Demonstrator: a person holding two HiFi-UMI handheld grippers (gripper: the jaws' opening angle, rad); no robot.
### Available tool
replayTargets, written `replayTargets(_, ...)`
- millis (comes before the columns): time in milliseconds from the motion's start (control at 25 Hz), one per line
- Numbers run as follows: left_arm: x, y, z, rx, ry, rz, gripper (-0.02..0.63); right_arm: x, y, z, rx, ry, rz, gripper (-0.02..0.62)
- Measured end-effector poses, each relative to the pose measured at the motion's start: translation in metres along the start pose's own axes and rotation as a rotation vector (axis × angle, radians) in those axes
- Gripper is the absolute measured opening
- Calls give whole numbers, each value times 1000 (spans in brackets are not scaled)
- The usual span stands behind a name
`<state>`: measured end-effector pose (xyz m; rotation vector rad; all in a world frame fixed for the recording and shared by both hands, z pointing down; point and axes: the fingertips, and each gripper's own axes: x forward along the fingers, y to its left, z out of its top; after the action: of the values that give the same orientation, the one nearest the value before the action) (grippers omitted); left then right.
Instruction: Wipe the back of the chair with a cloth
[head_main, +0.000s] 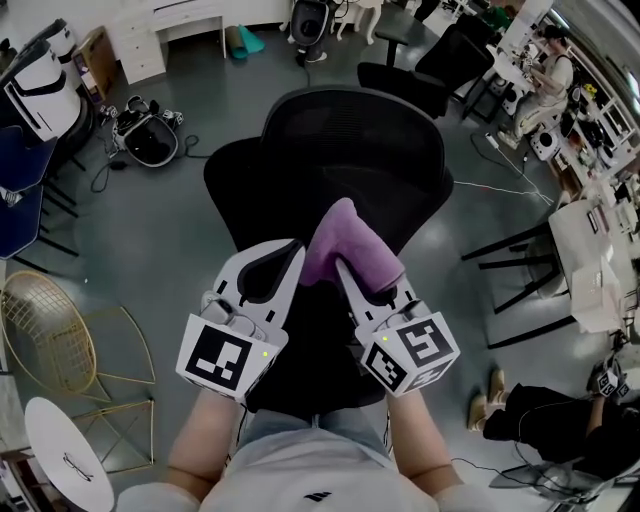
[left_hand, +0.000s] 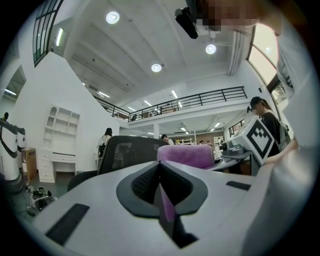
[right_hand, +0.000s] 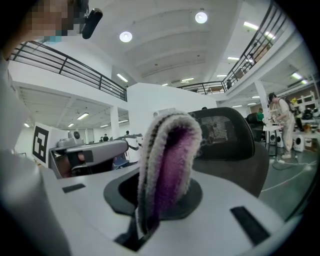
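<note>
Black office chair (head_main: 350, 150) dead centre in the head view. It has a mesh back with a rounded top edge, and the mesh weave shows through in the left gripper view (left_hand: 130, 152) and the right gripper view (right_hand: 230, 130). The floor (head_main: 180, 220) is grey and smooth. A gold wire chair (head_main: 50, 325) and a round white table (head_main: 65, 455) sit off to the left, well apart from the task.

Both grippers are white hard plastic with black inner pads, and each carries a marker cube – left (head_main: 225, 360), right (head_main: 415, 350). The only print on the cubes is black-and-white square patterns.

The right gripper (head_main: 350, 275) is clamped on the cloth (head_main: 345, 240), with a folded loop standing up out of the closed jaws (right_hand: 150, 210). The cloth is purple, fluffy terry pile with a paler fuzzy rim (right_hand: 167, 165).

The left gripper (head_main: 292, 255) has its jaws together, with a thin purple sliver of cloth pinched in the seam (left_hand: 162, 195). The rest of the cloth bulks up just beyond the gripper (left_hand: 187, 155).

The cloth is held between the two grippers in front of the lower chair back – whether it touches the mesh can't be told.
</note>
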<state>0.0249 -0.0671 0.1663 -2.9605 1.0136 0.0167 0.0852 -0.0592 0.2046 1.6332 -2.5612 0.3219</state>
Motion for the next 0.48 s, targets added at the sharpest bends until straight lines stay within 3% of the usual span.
replayTargets(480,16,20,-8,-19,26,42,14,44,-17,10,-11,10,37,55)
